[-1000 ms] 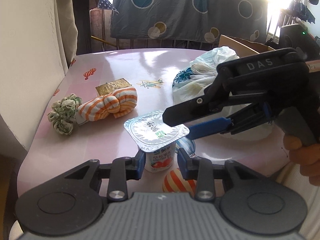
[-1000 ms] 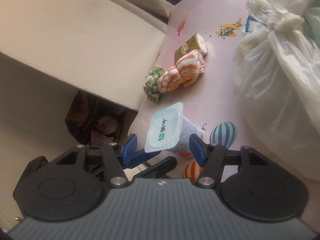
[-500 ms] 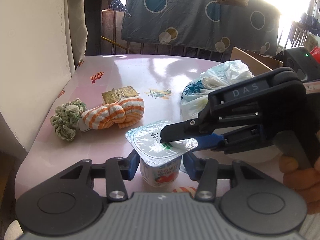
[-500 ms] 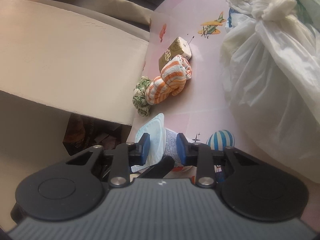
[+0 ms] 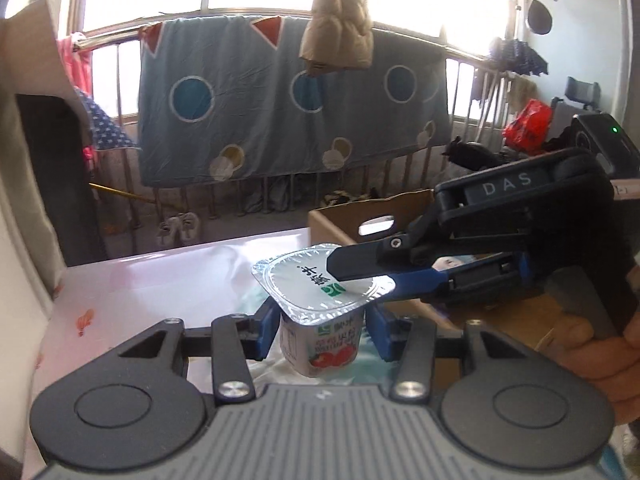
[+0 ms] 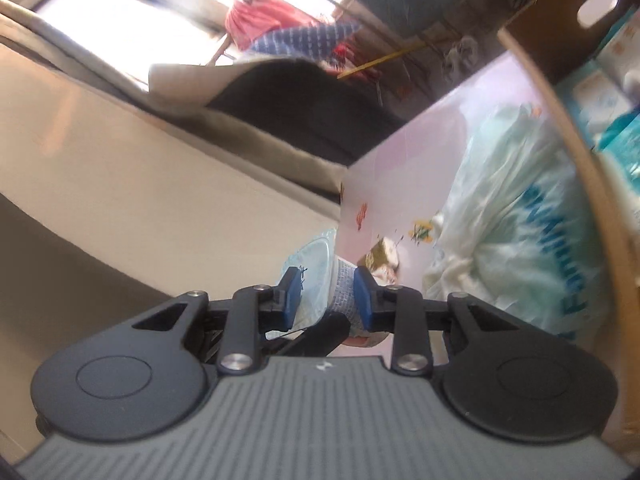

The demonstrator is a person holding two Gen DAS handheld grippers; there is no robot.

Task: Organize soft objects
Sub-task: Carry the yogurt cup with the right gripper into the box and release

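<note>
A yogurt cup (image 5: pixel 320 288) with a foil lid and a strawberry label hangs above the pink table (image 5: pixel 140 292). My right gripper (image 5: pixel 352 280) reaches in from the right and is shut on it, one finger on the lid and the blue one under the rim. The right wrist view shows that grip too: the right gripper (image 6: pixel 327 300) has its pads pressed on the cup (image 6: pixel 342 292). My left gripper (image 5: pixel 322 330) is open, its blue pads standing just off the cup's two sides. No soft object shows clearly.
A cardboard box (image 5: pixel 360 216) stands at the table's far right, with a knotted white plastic bag (image 6: pixel 500 240) beside it. A gold packet (image 6: pixel 382 256) lies on the table beyond the cup. A person's hand (image 5: pixel 600 352) holds the right gripper. A blue blanket (image 5: pixel 280 112) hangs on the railing behind.
The right gripper closed on the cup's rim and the left gripper's jaws widened. Both rose with the cup off the table. The striped cloth and green scrunchie dropped out of view.
</note>
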